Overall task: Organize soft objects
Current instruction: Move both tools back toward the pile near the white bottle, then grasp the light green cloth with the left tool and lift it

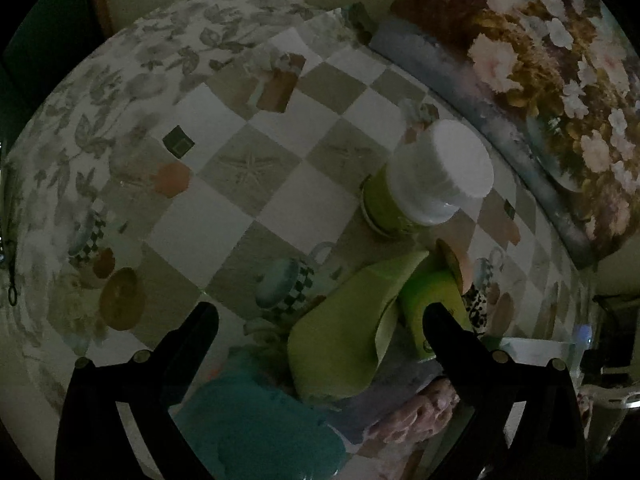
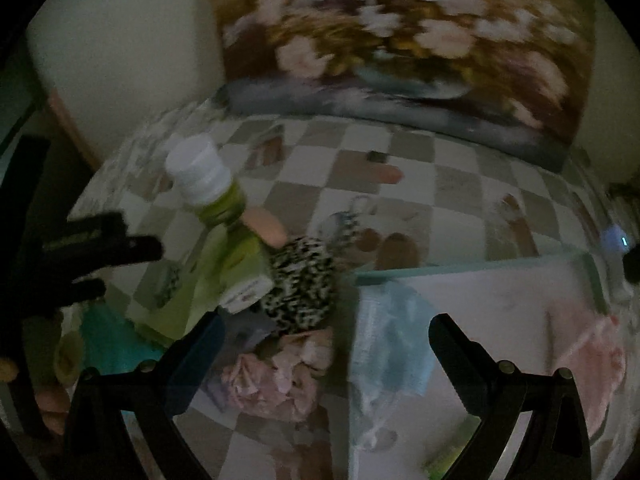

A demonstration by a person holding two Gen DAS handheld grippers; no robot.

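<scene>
While both grippers are hanging wide open and holding nothing, the left gripper is hovering just behind the green cloth between its fingers, so lowering squarely before closing seems wise, with the clear bin waiting ahead of the right gripper.

A bottle is stood on the worktop, with a painting leaned behind it at the far edge. Near the bottle, a folded cloth is laid beside a box. A patterned scrunchie is set right of the box, and a tray is placed further right, with cloths held in it.
</scene>
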